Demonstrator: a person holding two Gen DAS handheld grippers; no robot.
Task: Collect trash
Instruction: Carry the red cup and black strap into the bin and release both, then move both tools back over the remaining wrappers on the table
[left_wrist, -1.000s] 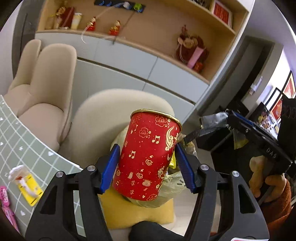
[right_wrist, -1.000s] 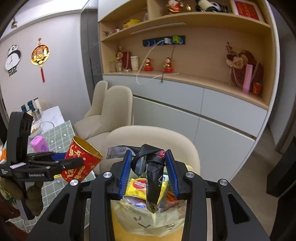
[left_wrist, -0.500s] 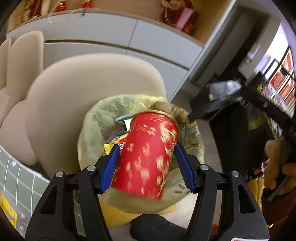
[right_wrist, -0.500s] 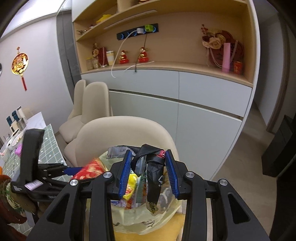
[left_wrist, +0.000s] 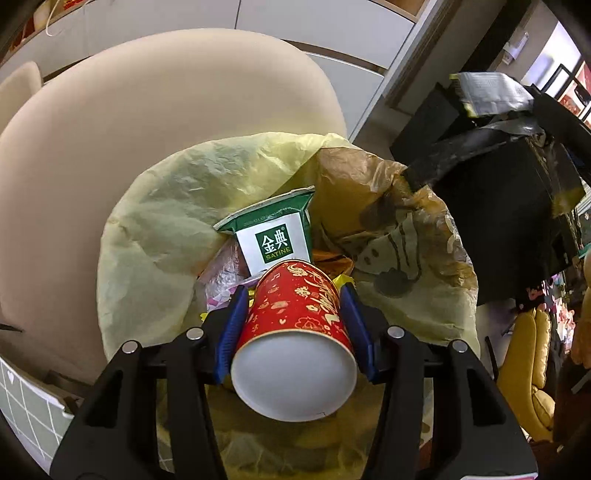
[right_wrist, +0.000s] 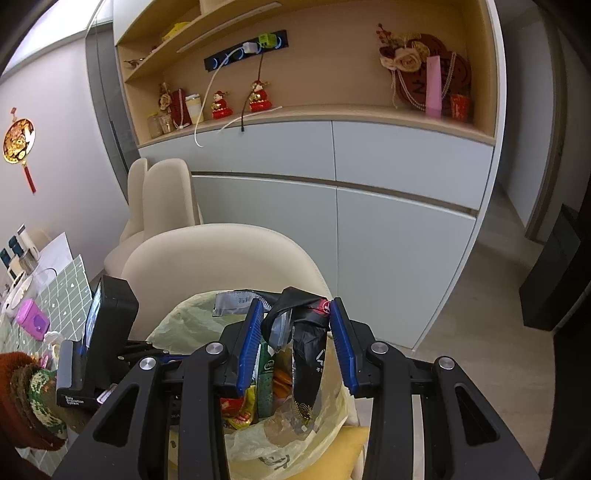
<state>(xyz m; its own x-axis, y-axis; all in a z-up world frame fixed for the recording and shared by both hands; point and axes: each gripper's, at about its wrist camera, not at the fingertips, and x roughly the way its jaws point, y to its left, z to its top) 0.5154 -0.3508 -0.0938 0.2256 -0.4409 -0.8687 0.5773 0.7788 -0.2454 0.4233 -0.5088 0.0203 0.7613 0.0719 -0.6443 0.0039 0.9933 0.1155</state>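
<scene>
The cream chair (left_wrist: 155, 122) is serving as the support: the yellow trash bag (left_wrist: 177, 206) is sitting on its seat, mouth gaping upward so that refuse can be dropped in from above. In the left wrist view the bag is filling the centre of the frame, with the chair back curving behind it from nine o'clock round to one o'clock.

The right gripper (right_wrist: 297, 343) is lifting the near edge of the bag. Its blue pads are pinching the bunched black and silver wrappers (right_wrist: 306, 347) that are hanging there, and this appears to be what is keeping the mouth spread. In the left wrist view the same wrappers are reaching in from two o'clock.

Inside the bag, a green-and-white milk carton (left_wrist: 273, 232) is lying at twelve o'clock of the cup, among other packets.

The left gripper (left_wrist: 295, 321) is pointing steeply down into the mouth and is carrying the red paper cup (left_wrist: 295, 332), tipped over so that its white base is facing the camera and its rim is heading into the bag. The jaws have just been closing somewhat; the cup is sitting between them with both pads pressing on its wall at nine and three o'clock. The cup is thus over the refuse, not yet released. Judged from this pose, letting go is the step in hand.
</scene>
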